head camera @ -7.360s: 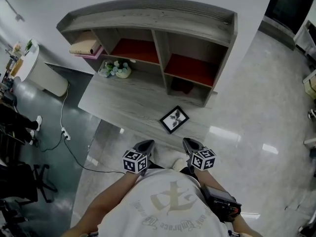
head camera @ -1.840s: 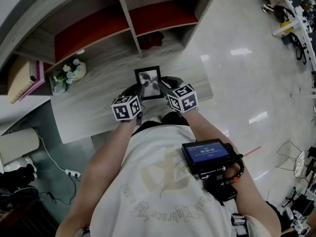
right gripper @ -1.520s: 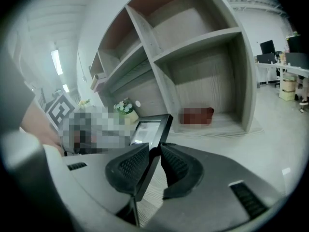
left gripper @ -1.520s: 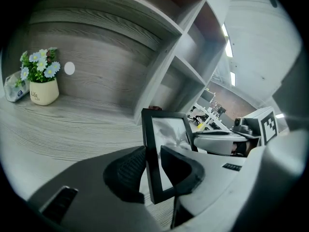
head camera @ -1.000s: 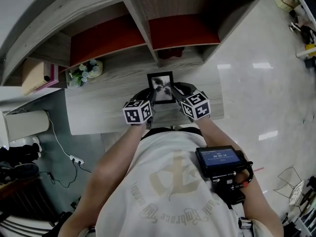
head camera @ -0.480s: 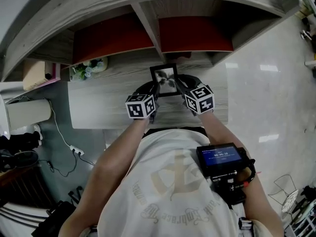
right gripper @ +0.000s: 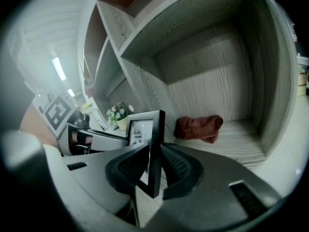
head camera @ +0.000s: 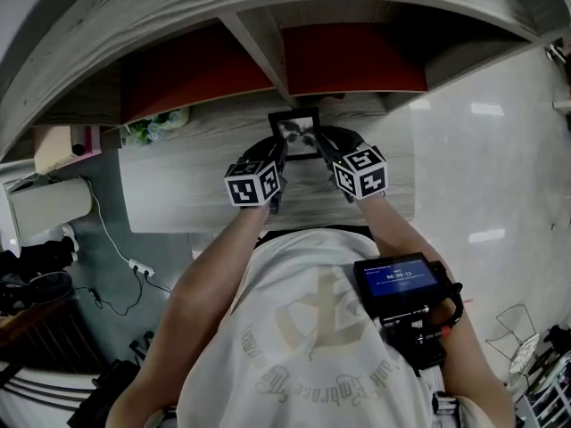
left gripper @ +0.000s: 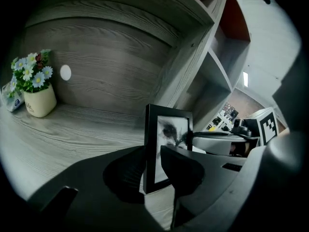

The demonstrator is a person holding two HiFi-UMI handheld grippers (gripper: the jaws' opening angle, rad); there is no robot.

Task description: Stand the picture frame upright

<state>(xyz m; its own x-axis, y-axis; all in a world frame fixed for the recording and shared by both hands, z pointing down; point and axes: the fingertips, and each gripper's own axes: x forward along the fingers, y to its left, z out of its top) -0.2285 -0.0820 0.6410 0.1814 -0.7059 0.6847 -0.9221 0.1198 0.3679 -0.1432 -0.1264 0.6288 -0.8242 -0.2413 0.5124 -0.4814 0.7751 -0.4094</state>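
Your work surface: grey wood-grain desktop (head camera: 178, 194) beneath cubby shelf unit (head camera: 259, 38), mid-frame in head view. Flower pot (left gripper: 39, 100) stands upright at left of left gripper view, close to back panel. Small packet (left gripper: 9, 96) just beside it, at left edge. Reddish cloth (right gripper: 199, 127) lies bunched in cubby, centre-right of right gripper view. Picture frame (left gripper: 166, 149) upright at centre; you cannot confirm base contact with desktop.
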